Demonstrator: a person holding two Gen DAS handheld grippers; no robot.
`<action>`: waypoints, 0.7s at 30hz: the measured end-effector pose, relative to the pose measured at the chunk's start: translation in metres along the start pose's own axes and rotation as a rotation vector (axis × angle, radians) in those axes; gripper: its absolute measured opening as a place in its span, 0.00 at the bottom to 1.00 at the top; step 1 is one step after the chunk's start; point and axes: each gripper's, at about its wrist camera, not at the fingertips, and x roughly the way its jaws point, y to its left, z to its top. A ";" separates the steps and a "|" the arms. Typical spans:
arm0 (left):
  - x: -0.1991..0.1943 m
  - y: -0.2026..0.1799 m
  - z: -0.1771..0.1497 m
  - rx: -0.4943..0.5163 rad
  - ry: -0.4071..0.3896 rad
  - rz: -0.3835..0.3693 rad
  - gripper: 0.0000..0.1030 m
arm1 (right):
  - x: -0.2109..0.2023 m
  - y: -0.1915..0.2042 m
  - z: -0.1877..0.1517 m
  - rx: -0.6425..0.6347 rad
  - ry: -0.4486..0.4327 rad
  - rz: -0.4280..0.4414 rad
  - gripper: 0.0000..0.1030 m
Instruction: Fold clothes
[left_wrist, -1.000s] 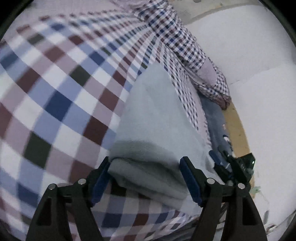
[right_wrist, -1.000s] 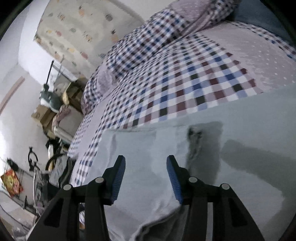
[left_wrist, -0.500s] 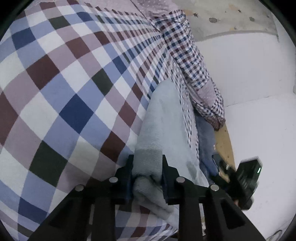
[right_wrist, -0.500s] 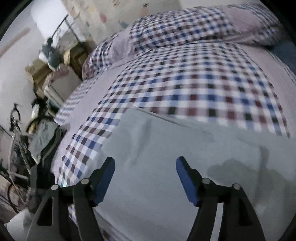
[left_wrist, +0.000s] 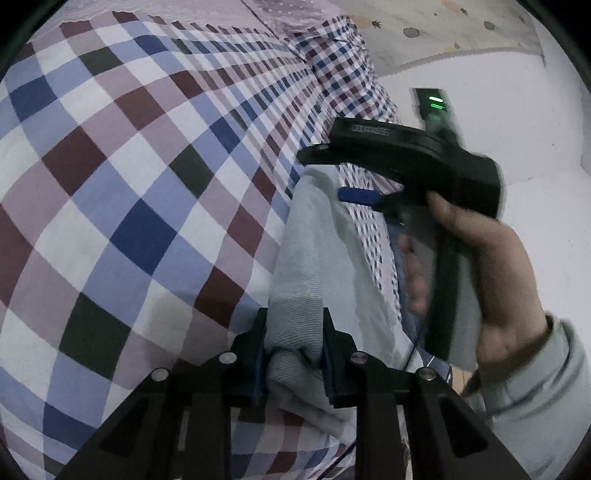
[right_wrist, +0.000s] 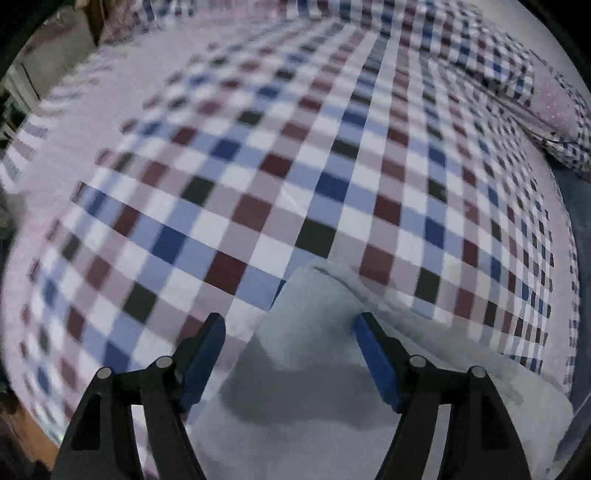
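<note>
A pale grey folded garment (left_wrist: 314, 258) lies on the checked bedspread (left_wrist: 129, 184). My left gripper (left_wrist: 293, 328) is shut on its near folded edge, the cloth bunched between the blue pads. In the right wrist view the same garment (right_wrist: 314, 306) sits under my right gripper (right_wrist: 290, 332), which is open with one corner of the cloth between its spread fingers. The left wrist view also shows the right gripper (left_wrist: 388, 166) from the side, held by a hand (left_wrist: 491, 266) in a grey sleeve, hovering over the garment's far end.
Checked pillows (left_wrist: 347, 74) lie at the head of the bed, also seen as pillows (right_wrist: 517, 74) in the right wrist view. A white wall (left_wrist: 517, 110) runs along the bed's right side. The bed's wooden edge (right_wrist: 29, 435) shows at lower left.
My left gripper closed on the garment's edge and lifted it slightly. The right gripper opened wider, swung over the cloth's corner and came into the left wrist view.
</note>
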 end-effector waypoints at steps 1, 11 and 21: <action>0.000 -0.001 0.001 0.007 0.000 -0.001 0.24 | 0.008 0.003 0.001 -0.011 0.012 -0.023 0.55; -0.029 -0.024 0.008 0.110 -0.088 -0.062 0.17 | -0.020 0.023 0.008 -0.150 -0.099 -0.047 0.18; -0.063 0.029 0.029 -0.068 -0.197 0.028 0.18 | -0.023 0.099 0.038 -0.170 -0.082 -0.002 0.23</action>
